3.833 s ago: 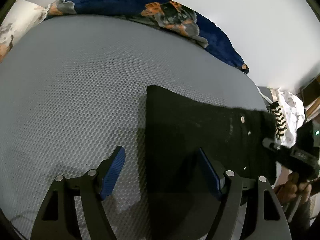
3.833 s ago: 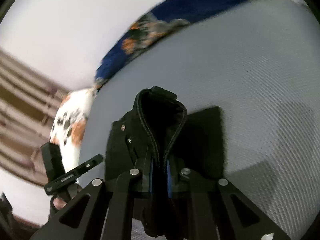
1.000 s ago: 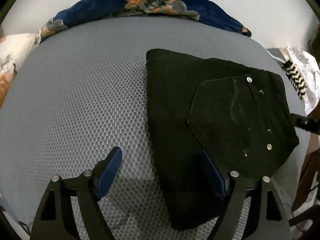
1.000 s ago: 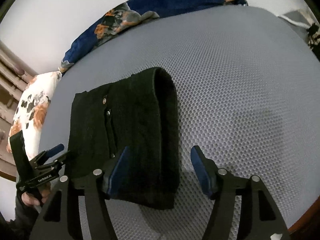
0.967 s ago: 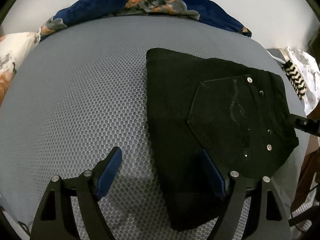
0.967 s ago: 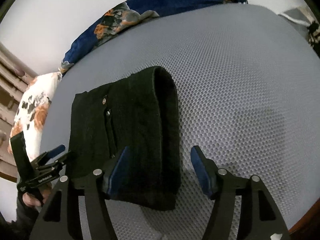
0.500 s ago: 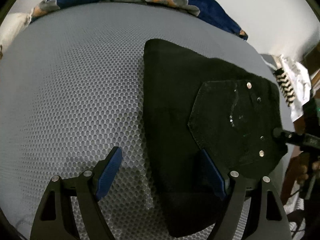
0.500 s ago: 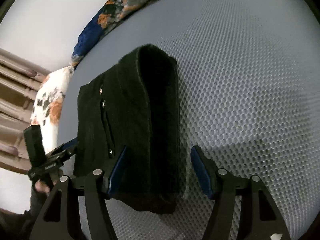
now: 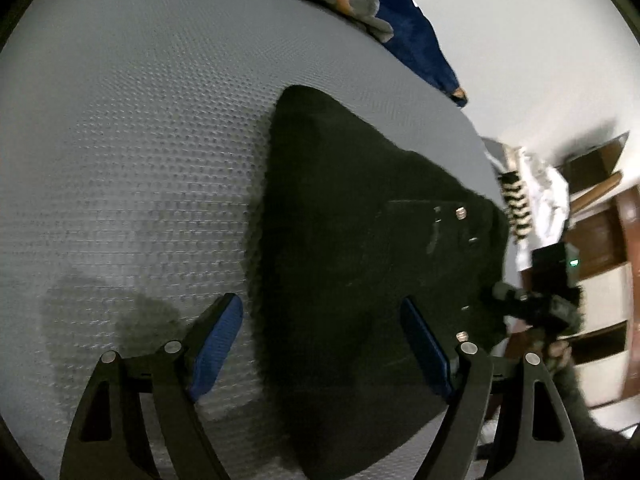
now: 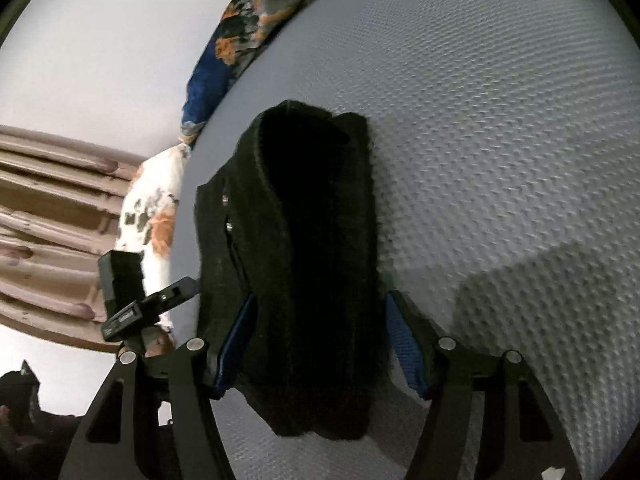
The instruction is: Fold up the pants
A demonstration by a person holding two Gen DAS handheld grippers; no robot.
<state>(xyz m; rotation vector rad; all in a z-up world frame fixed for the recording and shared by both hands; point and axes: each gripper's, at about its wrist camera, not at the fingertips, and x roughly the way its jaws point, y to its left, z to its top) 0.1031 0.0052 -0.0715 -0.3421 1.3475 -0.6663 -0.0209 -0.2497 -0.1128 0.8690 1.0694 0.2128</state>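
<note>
The black pants [image 9: 352, 264] lie folded into a thick rectangular bundle on the grey mesh bed surface [image 9: 132, 152], pocket with metal rivets facing up. My left gripper [image 9: 322, 344] is open, its blue-padded fingers straddling the bundle's near edge. In the right wrist view the folded pants [image 10: 304, 264] show their rounded fold at the far end. My right gripper [image 10: 316, 344] is open, its fingers on either side of the bundle's near end. Each gripper is seen from the other view: right one [image 9: 532, 308], left one [image 10: 148, 304].
A dark blue floral blanket [image 9: 360, 4] lies along the far edge of the bed, also in the right wrist view [image 10: 240, 40]. A white floral pillow [image 10: 152, 216] and clothes with a striped piece [image 9: 516, 204] sit at the bed's sides. Wooden furniture [image 9: 600, 240] stands beyond.
Both grippers have dropped closer to the bundle and tilted; the pants now fill more of each view. Earlier the right gripper was shut on the pants; it has let go.
</note>
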